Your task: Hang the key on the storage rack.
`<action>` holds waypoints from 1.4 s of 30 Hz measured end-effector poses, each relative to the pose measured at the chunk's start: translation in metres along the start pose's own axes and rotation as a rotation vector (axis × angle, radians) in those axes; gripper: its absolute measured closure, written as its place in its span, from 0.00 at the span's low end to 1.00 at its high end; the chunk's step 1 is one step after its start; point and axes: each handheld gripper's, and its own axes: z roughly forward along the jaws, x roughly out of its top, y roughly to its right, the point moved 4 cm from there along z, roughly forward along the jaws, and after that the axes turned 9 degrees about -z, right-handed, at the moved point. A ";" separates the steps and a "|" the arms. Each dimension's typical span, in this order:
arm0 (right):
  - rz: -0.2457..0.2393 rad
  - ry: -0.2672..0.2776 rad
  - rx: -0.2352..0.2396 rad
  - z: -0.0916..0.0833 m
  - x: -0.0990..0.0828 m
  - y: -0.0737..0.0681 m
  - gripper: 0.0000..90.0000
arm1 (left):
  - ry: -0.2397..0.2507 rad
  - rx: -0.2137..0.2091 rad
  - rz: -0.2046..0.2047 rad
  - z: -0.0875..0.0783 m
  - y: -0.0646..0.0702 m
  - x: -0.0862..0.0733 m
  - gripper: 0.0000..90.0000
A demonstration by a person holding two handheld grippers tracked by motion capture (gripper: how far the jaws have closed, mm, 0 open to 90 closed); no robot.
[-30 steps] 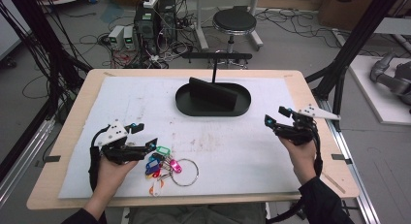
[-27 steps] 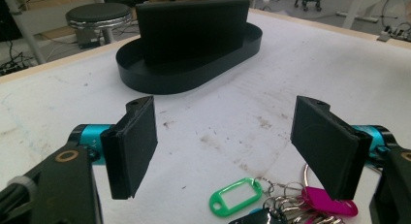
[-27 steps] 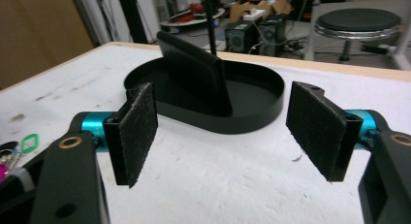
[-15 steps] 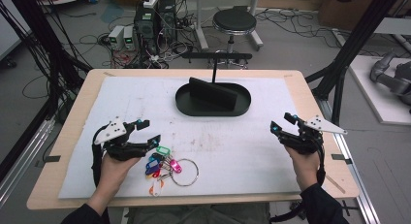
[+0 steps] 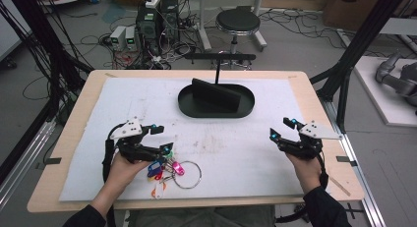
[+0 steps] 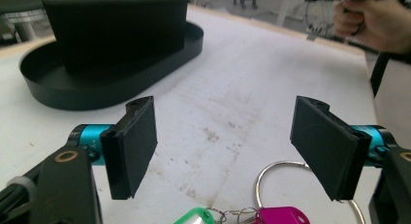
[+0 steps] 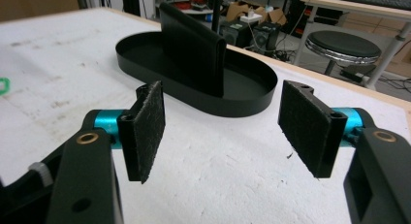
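at seven o'clock on the table we hold the left gripper just above the white mat, its jaws spread wide with nothing between them. directly below it, toward six o'clock, lies a bunch of coloured key tags joined to a metal ring; in the left gripper view the ring, a green tag and a pink tag lie on the mat just under the open jaws, not touched by them. over at four o'clock we hold the right gripper, its jaws also spread and empty. at twelve o'clock sits a black oval tray with an upright black block standing inside it, well apart from both grippers. our right hand shows far off in the left gripper view.
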 end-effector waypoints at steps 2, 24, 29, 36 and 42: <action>-0.003 -0.010 0.004 0.001 -0.001 -0.001 0.38 | -0.030 -0.003 0.015 0.007 0.002 -0.001 0.28; -0.045 -0.040 0.006 0.005 -0.005 -0.003 0.41 | -0.375 -0.038 0.170 0.051 0.022 -0.026 0.80; -0.053 -0.040 0.007 0.004 -0.005 -0.004 0.41 | -0.437 -0.035 0.195 0.056 0.025 -0.032 0.83; -0.068 -0.052 -0.006 0.004 -0.007 -0.003 0.44 | -0.448 -0.019 0.192 0.059 0.026 -0.040 0.89; -0.075 -0.046 -0.007 0.003 -0.006 -0.004 0.44 | -0.438 -0.006 0.194 0.059 0.027 -0.040 0.95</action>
